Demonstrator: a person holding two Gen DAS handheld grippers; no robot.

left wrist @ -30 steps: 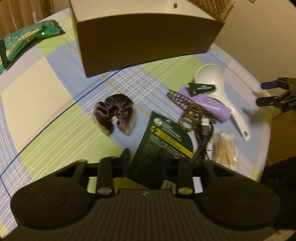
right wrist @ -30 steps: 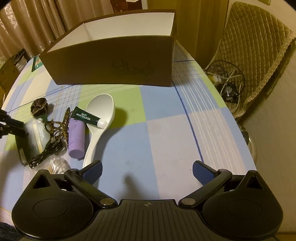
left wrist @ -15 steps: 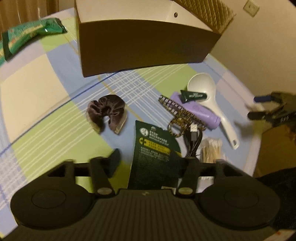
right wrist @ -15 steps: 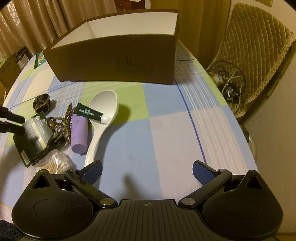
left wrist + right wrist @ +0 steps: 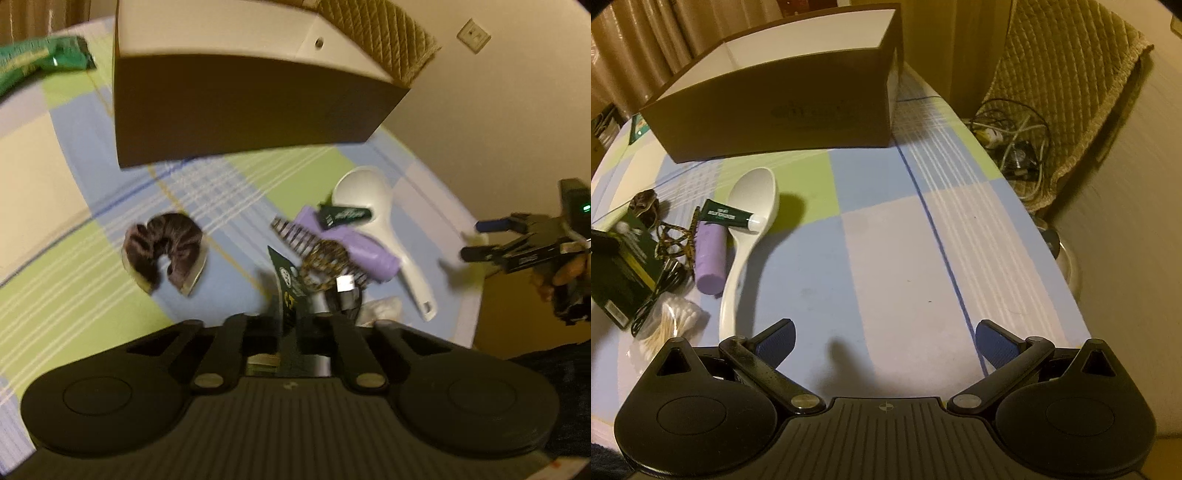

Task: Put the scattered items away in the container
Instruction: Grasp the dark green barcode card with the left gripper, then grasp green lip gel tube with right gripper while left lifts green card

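My left gripper [image 5: 290,325] has its jaws closing on a dark green card pack [image 5: 291,291], which stands on edge between the fingers, its lower part hidden by them. The same pack [image 5: 617,273] lies at the far left in the right wrist view. The brown box [image 5: 240,110] [image 5: 775,110] stands beyond, open at the top. Beside the pack lie a leopard hair claw [image 5: 325,258], a purple tube [image 5: 365,254], a green tube [image 5: 345,216] across a white spoon [image 5: 369,199], and a brown scrunchie [image 5: 164,251]. My right gripper [image 5: 884,343] hovers open over bare cloth.
A black cable [image 5: 661,288] and a bag of cotton swabs [image 5: 676,317] lie near the table's front edge. A green packet [image 5: 37,62] sits left of the box. A quilted chair [image 5: 1071,92] and floor cables [image 5: 1015,140] are off the right edge.
The left gripper's fingers spread around the green card pack, then came together on it; the pack now stands edge-on instead of lying flat. The right gripper stayed open and nearly still.
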